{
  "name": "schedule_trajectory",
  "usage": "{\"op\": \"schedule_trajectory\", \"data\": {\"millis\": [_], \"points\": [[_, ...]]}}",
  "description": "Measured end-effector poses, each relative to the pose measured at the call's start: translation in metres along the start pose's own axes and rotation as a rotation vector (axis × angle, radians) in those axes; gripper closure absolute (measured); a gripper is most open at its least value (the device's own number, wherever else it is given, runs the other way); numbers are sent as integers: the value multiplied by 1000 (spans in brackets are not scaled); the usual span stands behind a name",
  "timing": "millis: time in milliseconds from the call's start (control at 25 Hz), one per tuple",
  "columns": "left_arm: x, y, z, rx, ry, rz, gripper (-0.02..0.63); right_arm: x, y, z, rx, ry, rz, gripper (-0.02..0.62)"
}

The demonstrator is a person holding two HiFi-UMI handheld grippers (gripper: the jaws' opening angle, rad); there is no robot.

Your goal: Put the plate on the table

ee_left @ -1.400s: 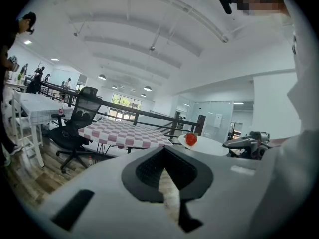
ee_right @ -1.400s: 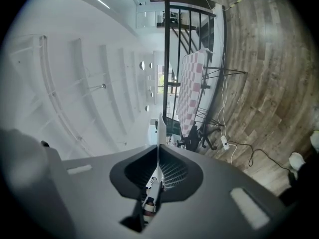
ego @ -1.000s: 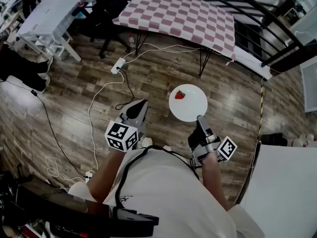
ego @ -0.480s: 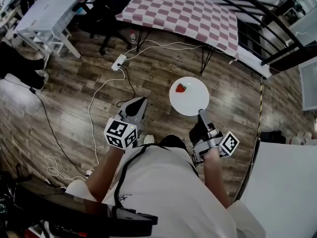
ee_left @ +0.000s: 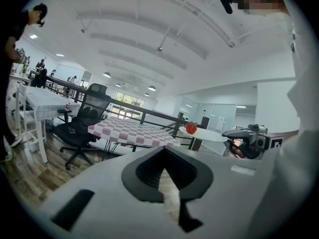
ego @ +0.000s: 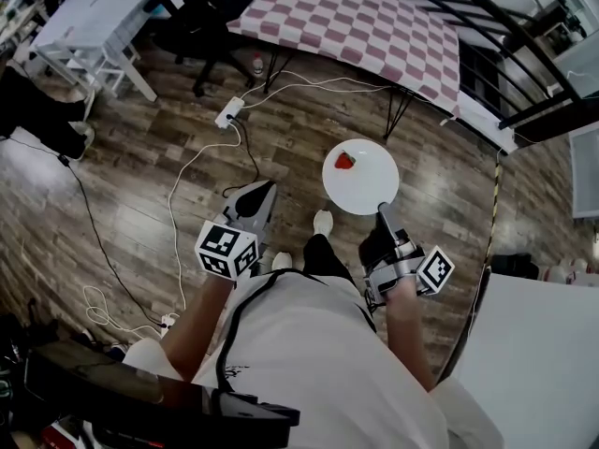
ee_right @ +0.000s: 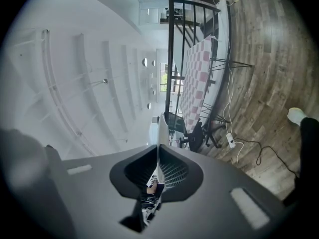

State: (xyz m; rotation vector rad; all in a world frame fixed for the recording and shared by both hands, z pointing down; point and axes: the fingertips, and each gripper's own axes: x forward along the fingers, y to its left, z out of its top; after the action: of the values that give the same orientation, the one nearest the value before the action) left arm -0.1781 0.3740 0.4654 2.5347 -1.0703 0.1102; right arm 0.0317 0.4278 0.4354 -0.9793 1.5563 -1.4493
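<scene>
A white plate (ego: 363, 183) with a red strawberry (ego: 345, 160) on it hangs level over the wooden floor. My right gripper (ego: 382, 211) is shut on its near rim. In the right gripper view the plate (ee_right: 162, 127) shows edge-on, pinched between the jaws of the right gripper (ee_right: 158, 151). My left gripper (ego: 270, 191) is shut and holds nothing; it is left of the plate at about the same height. The table (ego: 356, 19) with a red-and-white checked cloth stands ahead. The left gripper view shows the plate (ee_left: 209, 134), the strawberry (ee_left: 191, 128) and the table (ee_left: 127, 131).
A black office chair (ego: 201, 12) and a white table (ego: 98, 7) stand at the far left. A power strip (ego: 227, 114) and cables lie on the floor. A black railing (ego: 496, 26) runs behind the checked table. A white surface (ego: 547, 363) is at lower right.
The person has stepped forward towards the checked table, carrying the plate along; a shoe now shows below it. Both grippers keep their state.
</scene>
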Motion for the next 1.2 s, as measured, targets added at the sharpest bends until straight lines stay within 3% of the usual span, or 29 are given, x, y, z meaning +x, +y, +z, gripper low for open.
{"op": "schedule_trajectory", "data": {"millis": [440,1200], "points": [[56,16,12,4,16,31,600,44,-17,51,27,15,7,572],[214,22,80,25,-5,115,600,140,-25,203,56,100,14,572]]}}
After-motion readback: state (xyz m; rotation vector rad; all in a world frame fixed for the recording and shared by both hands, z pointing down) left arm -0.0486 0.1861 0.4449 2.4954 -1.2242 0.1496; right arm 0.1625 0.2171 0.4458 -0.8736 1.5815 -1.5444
